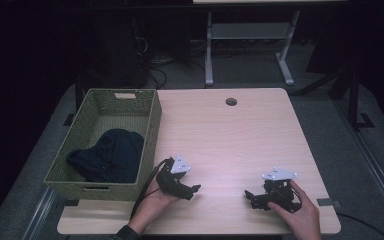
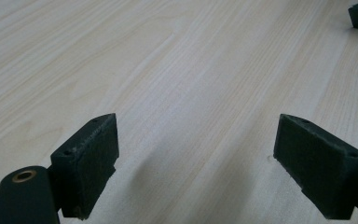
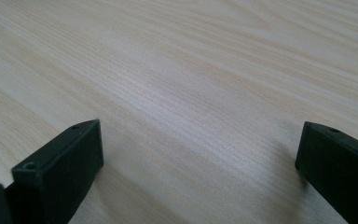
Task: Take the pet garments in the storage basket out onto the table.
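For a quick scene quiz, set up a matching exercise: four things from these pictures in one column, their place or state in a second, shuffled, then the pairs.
Things:
1. basket
2. dark cloth
3. left gripper
4. round hole

Place or state:
A. lying inside the basket
B. jaws open, holding nothing, low over the table
C. near the table's far edge
D. on the table's left end

Pairs: 1-D, 2-A, 3-B, 4-C

Dim room, lit table, soft shadows.
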Tool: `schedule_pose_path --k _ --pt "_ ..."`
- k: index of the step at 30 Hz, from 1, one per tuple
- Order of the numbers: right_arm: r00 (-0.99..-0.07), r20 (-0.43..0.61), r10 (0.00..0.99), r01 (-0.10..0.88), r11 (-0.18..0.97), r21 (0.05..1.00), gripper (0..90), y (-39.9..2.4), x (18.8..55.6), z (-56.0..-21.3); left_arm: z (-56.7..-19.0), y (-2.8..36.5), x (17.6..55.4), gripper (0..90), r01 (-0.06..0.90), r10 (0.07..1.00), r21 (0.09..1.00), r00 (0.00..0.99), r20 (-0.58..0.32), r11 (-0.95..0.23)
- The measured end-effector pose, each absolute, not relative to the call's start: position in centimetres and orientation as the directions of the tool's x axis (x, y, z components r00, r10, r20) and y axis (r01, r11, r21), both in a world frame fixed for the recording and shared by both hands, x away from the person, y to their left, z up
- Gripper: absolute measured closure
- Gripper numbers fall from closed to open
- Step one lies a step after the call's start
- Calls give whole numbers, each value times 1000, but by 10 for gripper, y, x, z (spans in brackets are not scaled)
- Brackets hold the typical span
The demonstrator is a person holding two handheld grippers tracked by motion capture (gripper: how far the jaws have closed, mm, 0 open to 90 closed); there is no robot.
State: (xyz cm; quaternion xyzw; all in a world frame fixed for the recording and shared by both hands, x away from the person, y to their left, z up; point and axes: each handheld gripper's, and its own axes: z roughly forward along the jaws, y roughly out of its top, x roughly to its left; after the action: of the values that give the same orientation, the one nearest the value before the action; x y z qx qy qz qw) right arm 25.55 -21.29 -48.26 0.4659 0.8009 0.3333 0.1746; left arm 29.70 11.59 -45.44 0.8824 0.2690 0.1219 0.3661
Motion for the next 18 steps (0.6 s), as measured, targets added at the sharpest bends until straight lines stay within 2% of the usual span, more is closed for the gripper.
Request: schedule_pose_path --k 18 --pt "-507 31 861 628 344 698 4 -213 256 -483 -443 118 297 136 383 563 720 826 14 -579"
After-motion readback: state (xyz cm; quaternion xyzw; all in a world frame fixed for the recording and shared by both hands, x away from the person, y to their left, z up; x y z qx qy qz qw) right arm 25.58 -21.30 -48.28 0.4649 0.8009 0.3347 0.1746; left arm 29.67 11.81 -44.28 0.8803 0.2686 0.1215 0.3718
